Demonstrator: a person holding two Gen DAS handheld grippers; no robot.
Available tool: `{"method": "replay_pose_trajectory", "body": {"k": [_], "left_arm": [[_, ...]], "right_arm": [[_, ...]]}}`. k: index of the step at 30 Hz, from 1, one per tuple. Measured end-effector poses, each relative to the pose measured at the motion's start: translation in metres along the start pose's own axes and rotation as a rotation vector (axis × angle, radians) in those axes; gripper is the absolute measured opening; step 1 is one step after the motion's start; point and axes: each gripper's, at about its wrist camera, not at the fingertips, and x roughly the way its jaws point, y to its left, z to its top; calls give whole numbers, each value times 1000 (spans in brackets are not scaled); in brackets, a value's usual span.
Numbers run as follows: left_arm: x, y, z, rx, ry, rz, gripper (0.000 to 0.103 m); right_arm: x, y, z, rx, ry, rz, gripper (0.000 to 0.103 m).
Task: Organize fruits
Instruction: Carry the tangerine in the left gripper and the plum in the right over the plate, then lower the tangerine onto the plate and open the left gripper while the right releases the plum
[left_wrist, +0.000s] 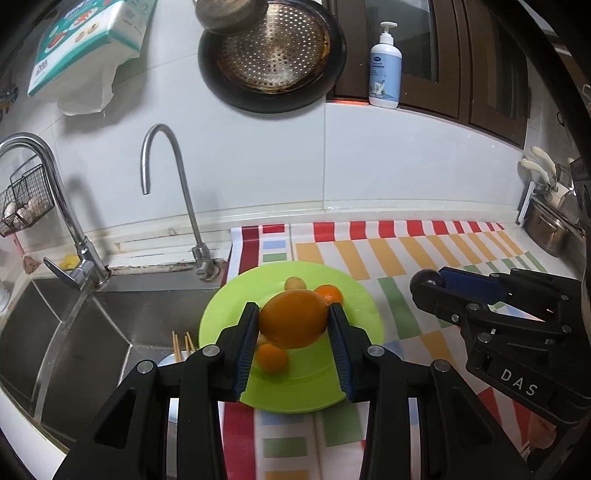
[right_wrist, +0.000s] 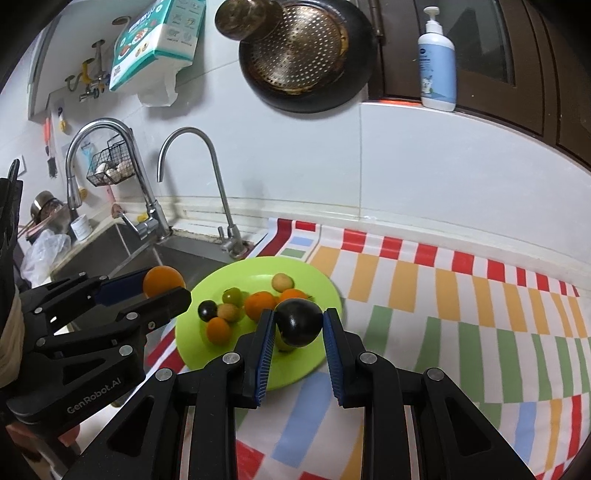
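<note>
A lime green plate lies on the striped cloth beside the sink. My left gripper is shut on a large orange and holds it above the plate; it also shows in the right wrist view. My right gripper is shut on a dark plum, above the plate's near right part; it shows in the left wrist view. On the plate lie small oranges, a dark plum, a green fruit and pale yellowish fruits.
A steel sink with two faucets lies left of the plate. Chopsticks stick up at the sink edge. The striped cloth covers the counter to the right. A steel pot stands far right. A pan hangs on the wall.
</note>
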Motion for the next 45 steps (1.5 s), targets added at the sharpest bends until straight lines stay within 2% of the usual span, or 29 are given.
{"method": "replay_pose_trajectory", "body": {"k": [10, 15, 19, 30, 32, 34, 41, 45], "left_arm": [[12, 29, -9, 52, 22, -14, 37], [28, 43, -13, 55, 70, -65, 37], [44, 47, -14, 101, 85, -74, 37], [77, 33, -14, 205, 113, -213, 37], [79, 34, -13, 201, 110, -204, 47], [77, 37, -11, 191, 100, -196, 52], [57, 38, -12, 167, 92, -124, 52], [40, 35, -15, 130, 84, -99, 55]], "right_arm": [[24, 25, -3, 17, 45, -16, 28], [41, 32, -8, 37, 84, -18, 28], [58, 34, -14, 52, 128, -21, 28], [86, 29, -21, 69, 194, -16, 28], [87, 27, -20, 74, 192, -19, 29], [87, 24, -18, 80, 184, -30, 37], [72, 20, -18, 92, 154, -72, 38], [50, 17, -23, 107, 126, -108, 38]]}}
